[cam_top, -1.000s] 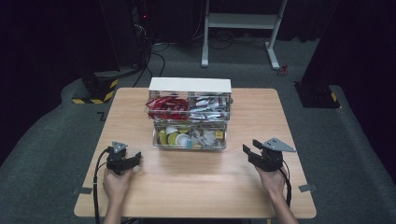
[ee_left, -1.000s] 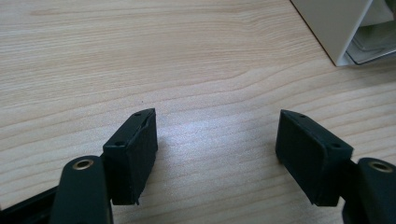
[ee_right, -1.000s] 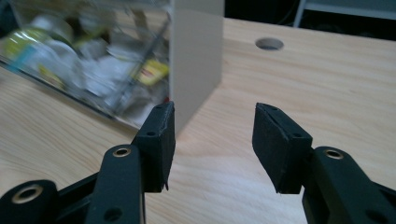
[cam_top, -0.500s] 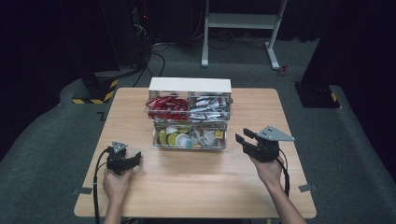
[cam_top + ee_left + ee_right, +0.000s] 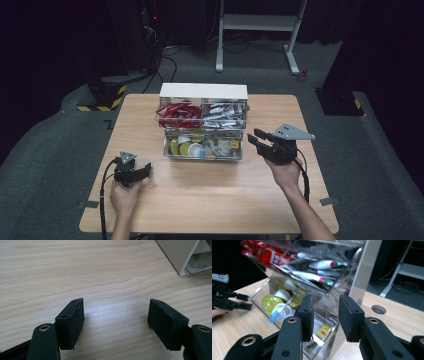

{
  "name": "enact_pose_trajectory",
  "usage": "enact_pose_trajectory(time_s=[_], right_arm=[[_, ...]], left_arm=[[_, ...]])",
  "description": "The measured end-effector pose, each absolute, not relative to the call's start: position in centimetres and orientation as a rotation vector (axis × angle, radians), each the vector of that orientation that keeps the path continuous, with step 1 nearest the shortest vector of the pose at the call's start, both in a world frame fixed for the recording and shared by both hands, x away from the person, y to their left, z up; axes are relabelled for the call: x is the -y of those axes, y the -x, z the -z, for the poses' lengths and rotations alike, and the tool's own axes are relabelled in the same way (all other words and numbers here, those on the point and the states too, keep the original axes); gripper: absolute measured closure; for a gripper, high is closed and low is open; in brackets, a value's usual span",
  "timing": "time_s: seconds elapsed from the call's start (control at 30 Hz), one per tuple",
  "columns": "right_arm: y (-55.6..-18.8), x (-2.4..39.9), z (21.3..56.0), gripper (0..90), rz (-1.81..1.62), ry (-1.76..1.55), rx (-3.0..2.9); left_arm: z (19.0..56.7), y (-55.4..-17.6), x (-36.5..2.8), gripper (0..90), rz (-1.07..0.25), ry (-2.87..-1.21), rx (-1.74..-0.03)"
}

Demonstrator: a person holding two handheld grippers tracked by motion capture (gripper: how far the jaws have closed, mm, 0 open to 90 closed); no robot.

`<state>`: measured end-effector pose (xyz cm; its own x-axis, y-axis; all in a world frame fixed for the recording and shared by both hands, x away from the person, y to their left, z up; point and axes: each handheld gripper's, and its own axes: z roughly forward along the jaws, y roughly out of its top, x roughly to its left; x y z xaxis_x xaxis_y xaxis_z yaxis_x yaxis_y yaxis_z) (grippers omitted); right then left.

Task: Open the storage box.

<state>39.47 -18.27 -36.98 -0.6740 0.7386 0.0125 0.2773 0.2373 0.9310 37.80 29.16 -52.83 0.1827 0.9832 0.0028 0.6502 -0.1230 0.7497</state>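
My right hand-held gripper [image 5: 261, 141] is half open, holding nothing, right beside the clear box [image 5: 202, 127] of cups and packets in the middle of the counter [image 5: 215, 200], while my left hand-held gripper [image 5: 141, 171] sits wide open, farther away.

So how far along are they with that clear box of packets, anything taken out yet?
Nothing looks taken out: the wooden table around the clear organizer is bare, its compartments full. In hand: the right gripper, open and empty, is raised beside the organizer's lower bin. The left gripper rests open on the table. Any picking is still ahead.
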Motion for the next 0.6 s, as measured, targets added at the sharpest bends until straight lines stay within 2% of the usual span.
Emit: enact_pose_trajectory(time_s=[0.6], right_arm=[[-41.0,15.6,35.1,68.9,-1.423,-0.903,-2.116]], left_arm=[[52.8,-37.8,-29.2,29.8,-0.69,-1.848,-1.533]])
